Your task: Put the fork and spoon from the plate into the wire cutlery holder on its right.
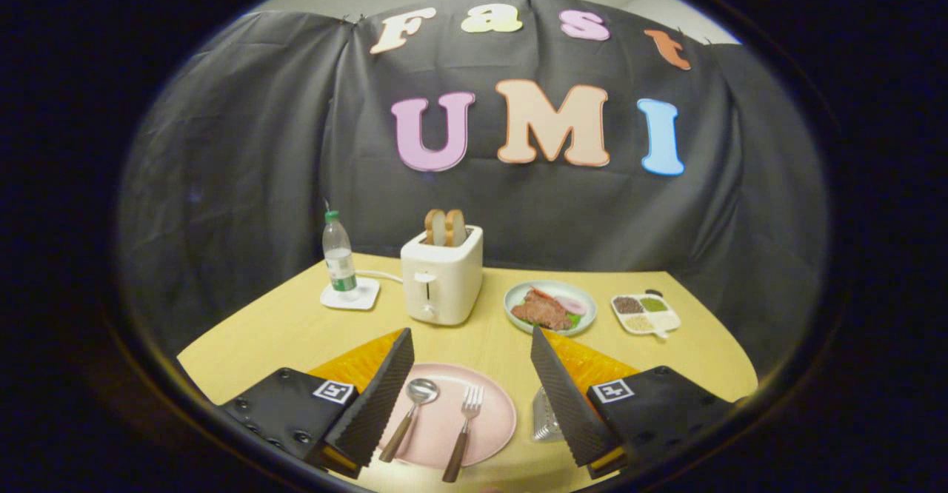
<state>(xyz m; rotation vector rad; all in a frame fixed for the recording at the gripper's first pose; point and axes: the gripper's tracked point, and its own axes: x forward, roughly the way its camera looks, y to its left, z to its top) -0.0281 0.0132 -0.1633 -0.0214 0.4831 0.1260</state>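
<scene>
No legible text, bottle label (341, 264) too small, tongs (470, 334) (spread wide) bear coded squares

Gripper (471, 360) seen from its own camera, with the two ribbed black fingers (378, 397) spread wide apart and holding nothing. Each finger is backed by an orange panel and a black mounting block bearing a square marker. The gripper appears level, though its height cannot be judged.

A staged breakfast set in a recording booth: black cloth (244, 152) hangs behind a yellow desk (281, 323) holding a toaster (441, 277), water bottle (339, 257) and plate of food (549, 306).
</scene>
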